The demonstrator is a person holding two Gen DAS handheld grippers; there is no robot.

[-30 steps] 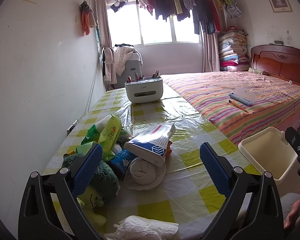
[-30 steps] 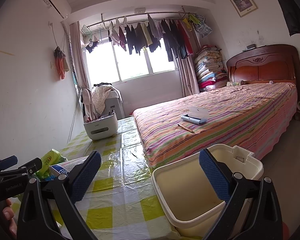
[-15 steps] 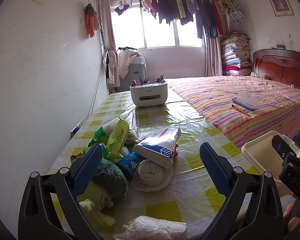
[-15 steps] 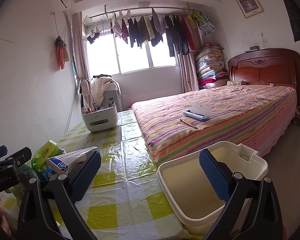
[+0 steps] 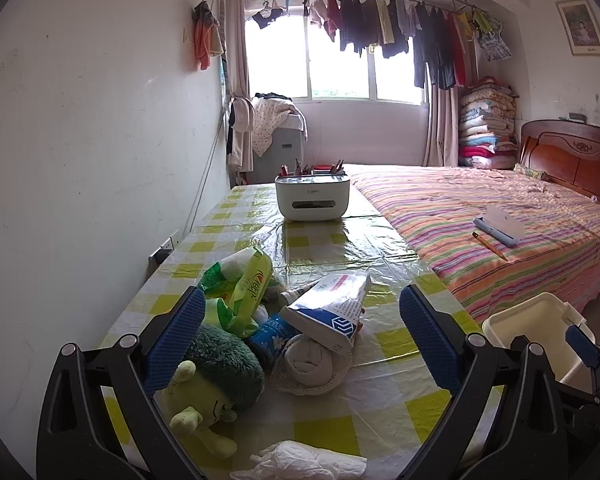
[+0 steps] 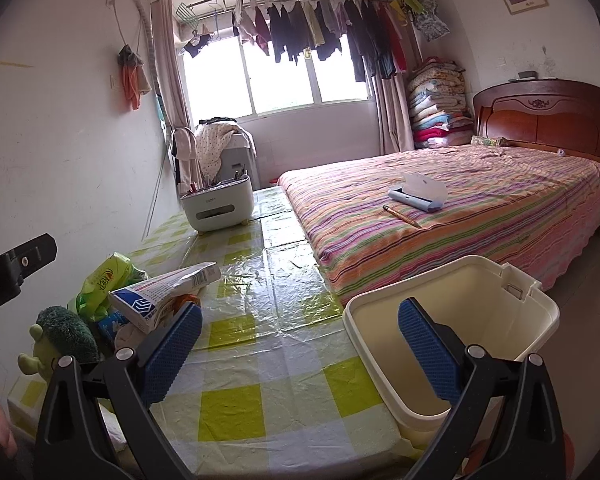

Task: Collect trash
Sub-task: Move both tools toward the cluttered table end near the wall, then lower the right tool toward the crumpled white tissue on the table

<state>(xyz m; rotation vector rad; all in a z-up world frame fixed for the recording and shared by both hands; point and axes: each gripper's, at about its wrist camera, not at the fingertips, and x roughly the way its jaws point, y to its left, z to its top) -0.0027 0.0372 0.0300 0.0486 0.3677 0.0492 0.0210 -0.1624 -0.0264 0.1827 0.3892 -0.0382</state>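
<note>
A pile of items lies on the checked table (image 5: 384, 344): a green wrapper (image 5: 244, 288), a white and blue carton (image 5: 332, 312), a blue packet (image 5: 272, 334), a rolled sock on a doily (image 5: 310, 364) and a green plush toy (image 5: 216, 376). A crumpled white tissue (image 5: 308, 460) lies at the near edge. My left gripper (image 5: 300, 336) is open and empty over the pile. My right gripper (image 6: 300, 344) is open and empty, between the pile and a cream bin (image 6: 452, 320), which stands empty by the table's right edge.
A white tissue box with pens (image 5: 312, 196) stands at the table's far end. A striped bed (image 5: 500, 232) lies to the right with a blue case (image 5: 496, 230) and a pencil (image 5: 490, 246) on it. A wall (image 5: 80, 160) runs along the left.
Both grippers have tilted and shifted a little, so the pile sits more central in the left view and the bin lower right. Both stay open and empty.
</note>
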